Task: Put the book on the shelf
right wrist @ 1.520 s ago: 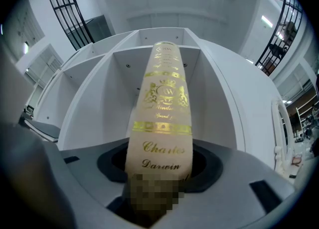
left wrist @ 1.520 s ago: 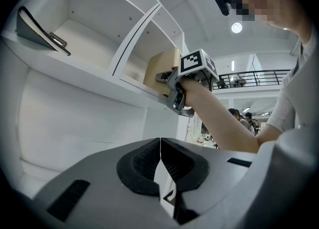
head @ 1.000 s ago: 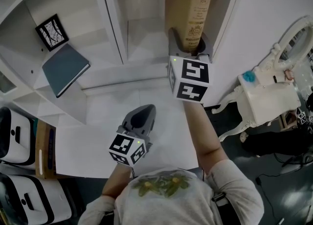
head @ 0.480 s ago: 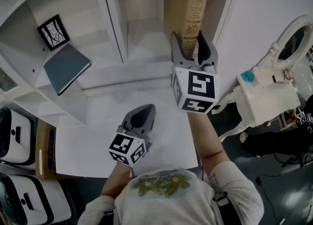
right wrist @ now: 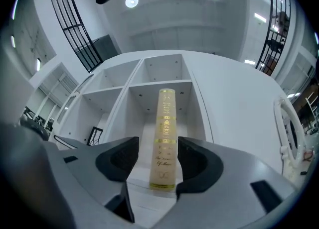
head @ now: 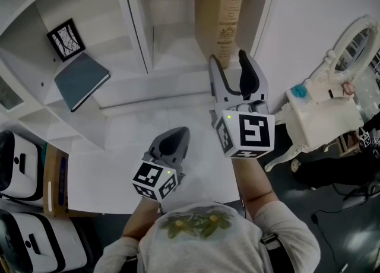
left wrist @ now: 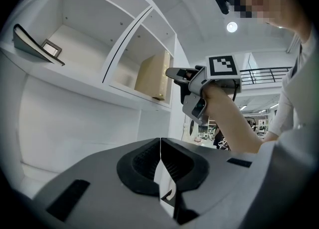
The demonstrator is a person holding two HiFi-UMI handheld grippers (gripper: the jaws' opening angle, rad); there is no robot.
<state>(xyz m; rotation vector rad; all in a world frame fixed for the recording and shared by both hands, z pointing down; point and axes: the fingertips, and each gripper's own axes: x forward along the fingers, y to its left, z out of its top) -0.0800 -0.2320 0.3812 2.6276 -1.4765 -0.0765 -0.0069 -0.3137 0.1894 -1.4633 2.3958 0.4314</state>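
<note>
The right gripper (head: 230,71), its jaws just opened wide and empty, faces the book (head: 218,13), which stands upright on the shelf (head: 178,85) just beyond its fingertips. We would draw it straight back with the jaws wide, lest a pad tip the unsupported book. The left gripper (head: 171,145), clenched on nothing, hangs below and to its left over the white tabletop (head: 113,177), with ornate white furniture (head: 314,120) off to its right.

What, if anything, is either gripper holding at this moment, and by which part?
Nothing. The right gripper has just opened, its jaws clear of the book standing on the shelf; the left gripper is shut, empty.
</note>
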